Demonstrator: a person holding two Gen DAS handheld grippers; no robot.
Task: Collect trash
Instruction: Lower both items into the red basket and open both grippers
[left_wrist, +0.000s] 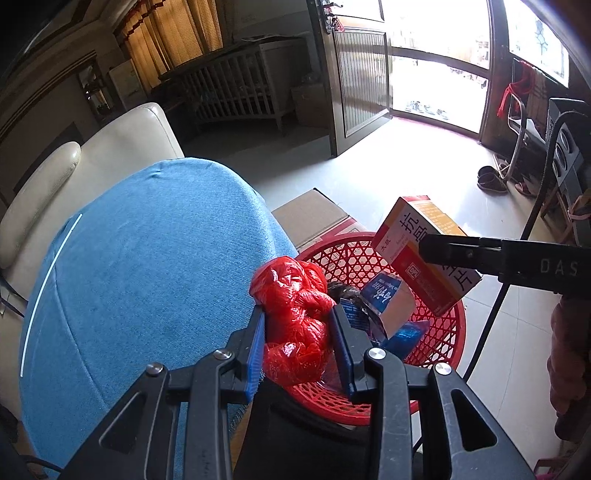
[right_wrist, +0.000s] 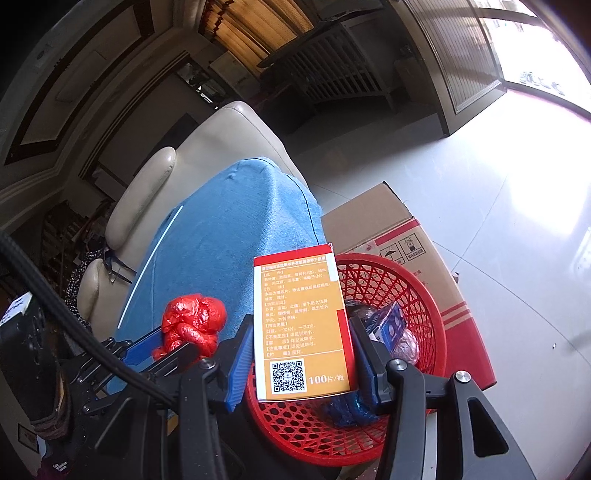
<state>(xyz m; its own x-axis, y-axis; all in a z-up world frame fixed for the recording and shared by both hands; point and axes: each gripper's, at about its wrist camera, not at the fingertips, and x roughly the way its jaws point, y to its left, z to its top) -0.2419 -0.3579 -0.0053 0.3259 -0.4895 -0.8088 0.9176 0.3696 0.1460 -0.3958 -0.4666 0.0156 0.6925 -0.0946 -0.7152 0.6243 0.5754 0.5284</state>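
Note:
A crumpled red plastic bag (left_wrist: 291, 288) sits between the blue pads of my left gripper (left_wrist: 297, 314), which is shut on it at the table's edge, over the near rim of a red mesh basket (left_wrist: 436, 332). The right wrist view shows the same bag (right_wrist: 195, 321) in the left gripper (right_wrist: 173, 341). My right gripper (right_wrist: 301, 321) is shut on an orange and red medicine box (right_wrist: 295, 288), held upright over the basket (right_wrist: 417, 291). From the left wrist view the box (left_wrist: 413, 236) hangs tilted above the basket. Blue packets (right_wrist: 391, 325) and other wrappers lie inside.
A table under a blue cloth (left_wrist: 147, 277) stands left of the basket, a cream sofa (left_wrist: 122, 144) behind it. A cardboard carton (right_wrist: 388, 221) sits on the floor behind the basket. A black cable (left_wrist: 495, 321) runs down the right. Shoes (left_wrist: 491, 179) lie near the doorway.

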